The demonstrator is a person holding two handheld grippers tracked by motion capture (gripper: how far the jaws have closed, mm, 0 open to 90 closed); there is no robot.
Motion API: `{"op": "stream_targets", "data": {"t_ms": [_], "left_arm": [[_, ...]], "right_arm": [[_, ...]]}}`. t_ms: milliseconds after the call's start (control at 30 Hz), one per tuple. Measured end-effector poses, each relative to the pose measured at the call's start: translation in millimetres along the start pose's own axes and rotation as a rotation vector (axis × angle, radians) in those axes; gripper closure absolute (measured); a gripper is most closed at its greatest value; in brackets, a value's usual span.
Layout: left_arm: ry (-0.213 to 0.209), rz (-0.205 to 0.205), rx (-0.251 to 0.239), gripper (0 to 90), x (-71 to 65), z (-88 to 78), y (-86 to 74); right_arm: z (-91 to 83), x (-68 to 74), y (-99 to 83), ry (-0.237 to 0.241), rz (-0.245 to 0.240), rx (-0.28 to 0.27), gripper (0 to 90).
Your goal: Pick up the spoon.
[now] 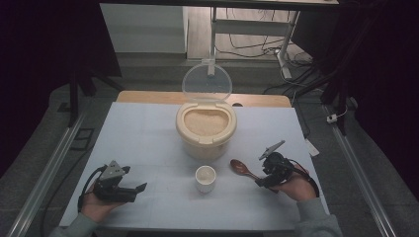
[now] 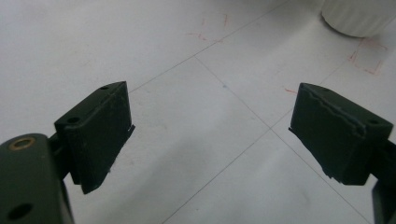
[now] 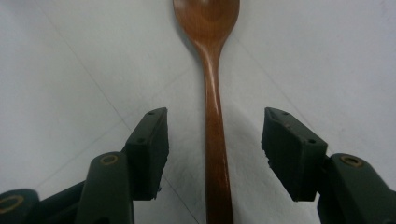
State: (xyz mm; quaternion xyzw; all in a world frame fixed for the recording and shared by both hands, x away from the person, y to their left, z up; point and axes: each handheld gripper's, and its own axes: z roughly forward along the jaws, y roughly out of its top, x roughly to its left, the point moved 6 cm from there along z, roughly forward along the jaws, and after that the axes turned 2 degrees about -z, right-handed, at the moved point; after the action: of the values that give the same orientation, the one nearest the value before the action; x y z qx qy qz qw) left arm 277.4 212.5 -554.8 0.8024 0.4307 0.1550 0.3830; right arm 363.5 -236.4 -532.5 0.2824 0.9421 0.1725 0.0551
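- Wooden spoon (image 3: 214, 116) lies flat on the tabletop (image 1: 148, 143), just right of the small white cup (image 1: 205, 178).
- Right gripper (image 3: 215, 149): fingers (image 3: 149, 149) released, straddling the spoon's handle, not touching it.
- Risk: the thin, rounded handle may roll or skid sideways if one finger lands first; a tilted spoon could knock the cup.
- Left gripper (image 2: 210, 135): fingers released, empty, left of the cup.
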Motion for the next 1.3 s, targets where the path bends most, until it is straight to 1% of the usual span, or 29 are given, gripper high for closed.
{"op": "stream_targets", "data": {"t_ms": [33, 67, 200, 233, 267, 300, 367, 433, 467, 567, 600, 633, 700, 733, 767, 800, 833, 900, 933, 1067, 1133, 1167, 1200, 1233, 1300], "left_arm": [[0.000, 0.000, 0.001, 12.6, 0.1, 0.0, -0.2], [0.000, 0.000, 0.001, 12.6, 0.2, 0.1, -0.3], [-0.002, -0.001, 0.005, 12.6, 0.3, 0.9, -1.0], [-0.001, -0.001, 0.006, 12.6, 0.4, 1.0, -1.2], [-0.002, -0.001, 0.006, 12.6, 0.5, 1.0, -1.3], [-0.002, 0.000, 0.006, 12.7, 0.6, 0.9, -1.4], [-0.002, -0.001, 0.007, 12.7, 1.2, 0.8, -1.7], [-0.003, -0.001, 0.007, 12.7, 1.2, 0.9, -1.9], [-0.002, -0.001, 0.008, 12.7, 1.2, 1.0, -2.1], [-0.002, -0.004, 0.009, 12.8, 1.2, 1.1, -2.6], [-0.002, -0.006, 0.010, 12.9, 1.1, 1.3, -2.8], [-0.002, -0.006, 0.010, 12.9, 1.1, 1.3, -2.8], [0.001, -0.001, 0.012, 12.9, 0.6, 1.7, -2.7], [0.001, -0.001, 0.012, 12.9, 0.6, 1.7, -2.7], [0.001, 0.002, 0.013, 12.9, 0.4, 1.7, -2.7], [0.002, 0.003, 0.012, 12.9, 0.1, 1.8, -2.6], [0.002, 0.003, 0.012, 12.9, 0.1, 1.8, -2.6], [0.002, 0.004, 0.014, 12.9, 0.1, 2.0, -2.9], [0.003, 0.004, 0.014, 12.9, 0.2, 1.9, -3.1], [0.004, 0.004, 0.014, 13.0, 0.5, 1.5, -3.4], [0.004, 0.002, 0.014, 13.0, 0.7, 1.5, -3.7], [0.004, 0.003, 0.014, 13.0, 1.3, 1.8, -4.0], [0.004, 0.003, 0.014, 13.0, 1.3, 1.8, -4.0], [0.005, 0.003, 0.016, 13.0, 1.7, 1.8, -4.2], [0.006, 0.002, 0.017, 13.0, 2.1, 1.7, -4.8]], "right_arm": [[3.2, -0.3, -2.1, -0.005, -0.002, 0.024, 43.2], [4.1, -0.5, -2.9, -0.004, -0.002, 0.032, 44.2], [6.8, -0.8, -3.4, -0.001, -0.005, 0.042, 47.8], [9.4, -0.5, -3.8, 0.000, -0.006, 0.055, 50.1], [9.4, -0.5, -3.8, 0.000, -0.006, 0.055, 50.1], [11.9, 0.2, -4.3, 0.001, -0.011, 0.071, 52.3], [13.8, 0.2, -4.8, -0.007, -0.018, 0.087, 54.2], [14.5, 0.3, -5.0, -0.010, -0.021, 0.093, 55.5], [15.1, 0.4, -5.2, -0.012, -0.023, 0.097, 57.1], [16.0, -1.3, -4.8, -0.037, -0.030, 0.107, 65.6], [16.5, -1.3, -4.2, -0.035, -0.031, 0.113, 66.4], [17.0, -0.4, -3.3, -0.042, -0.046, 0.123, 67.2], [18.0, 3.4, -0.7, -0.061, -0.094, 0.151, 73.1], [18.7, 5.7, 0.3, -0.058, -0.110, 0.162, 76.0], [19.5, 6.1, 1.3, -0.067, -0.127, 0.167, 77.7], [19.5, 7.5, 1.6, -0.066, -0.112, 0.175, 78.2], [19.5, 7.5, 1.6, -0.066, -0.112, 0.175, 78.2], [19.0, 5.8, 0.8, -0.048, -0.080, 0.162, 79.0], [18.7, 5.3, 0.2, -0.046, -0.072, 0.154, 79.1], [17.9, 4.0, -0.9, -0.034, -0.070, 0.127, 79.4], [17.0, 3.5, -1.2, -0.030, -0.069, 0.124, 79.5], [16.7, 2.9, -1.3, -0.031, -0.073, 0.119, 79.5], [16.2, 2.2, -1.0, -0.043, -0.070, 0.106, 79.5], [16.2, 2.2, -1.0, -0.043, -0.070, 0.106, 79.5], [12.3, 1.5, -1.0, -0.029, -0.056, 0.084, 79.5]]}}
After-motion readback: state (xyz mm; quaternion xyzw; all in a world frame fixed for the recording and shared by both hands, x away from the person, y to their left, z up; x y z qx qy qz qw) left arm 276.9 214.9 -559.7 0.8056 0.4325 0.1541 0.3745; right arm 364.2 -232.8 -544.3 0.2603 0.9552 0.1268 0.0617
